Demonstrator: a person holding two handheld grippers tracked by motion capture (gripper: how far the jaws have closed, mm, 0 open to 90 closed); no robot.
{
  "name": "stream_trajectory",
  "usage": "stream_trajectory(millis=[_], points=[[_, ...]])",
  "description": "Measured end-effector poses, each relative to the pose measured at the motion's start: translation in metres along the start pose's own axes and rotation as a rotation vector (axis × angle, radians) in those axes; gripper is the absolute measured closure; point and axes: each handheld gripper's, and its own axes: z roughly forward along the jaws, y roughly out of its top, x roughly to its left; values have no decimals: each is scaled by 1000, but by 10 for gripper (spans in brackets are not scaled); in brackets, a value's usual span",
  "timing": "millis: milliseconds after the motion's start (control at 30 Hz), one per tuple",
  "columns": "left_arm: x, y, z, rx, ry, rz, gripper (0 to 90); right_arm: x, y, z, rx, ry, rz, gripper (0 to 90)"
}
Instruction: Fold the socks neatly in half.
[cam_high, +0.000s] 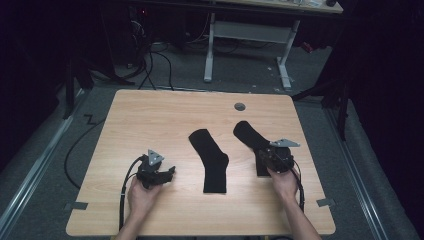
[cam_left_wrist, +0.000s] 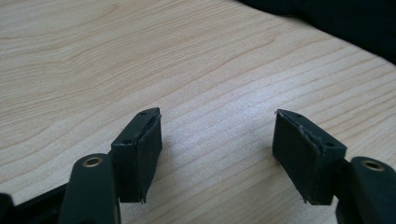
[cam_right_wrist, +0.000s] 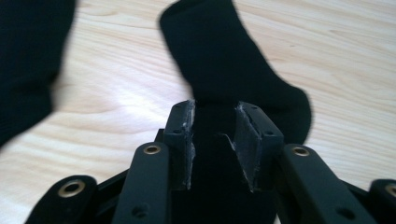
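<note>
My right claw (cam_high: 265, 156) sits over the leg end of the right sock (cam_high: 248, 135), near the bench's right edge. In the right gripper view the sock (cam_right_wrist: 219, 60) runs away from the claw (cam_right_wrist: 215, 140), lying flat on the wood. Its dark fabric passes between the two pads (cam_right_wrist: 247, 144), which stand narrow on either side of it. Whether the pads actually press the cloth I cannot tell; no fold or lift shows.

My left claw (cam_high: 170, 172) rests low over bare wood on the bench (cam_high: 150, 115), left of centre, pointing toward the middle sock (cam_high: 212, 162). In the left gripper view this claw (cam_left_wrist: 217, 140) is released: pads wide apart, with plain wood grain between them. A dark edge of fabric (cam_left_wrist: 345, 23) crosses the upper right corner of that view, well apart from the pads.

The two socks lie side by side without touching, both black and bent at the heel, toes toward the far edge. The middle sock lies free of both claws. A small round grommet (cam_high: 240, 106) sits in the benchtop beyond the right sock.
</note>
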Motion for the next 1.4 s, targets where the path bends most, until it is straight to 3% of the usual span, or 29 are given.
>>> stream_trajectory(millis=[233,533,667,867,1133,1400], points=[[0,0,0,0,0,0,335,-12,9,16,19,-44,11,665],[0,0,0,0,1,1,334,-20,12,35,59,-77,69,581],[0,0,0,0,1,0,333,-21,9,45,110,-68,88,559],[0,0,0,-2,5,-5,333,-21,6,46,85,-49,95,565],[0,0,0,0,6,-5,333,-13,5,38,127,-1,23,801],[0,0,0,-1,5,-6,333,-10,8,38,158,7,-21,847]])
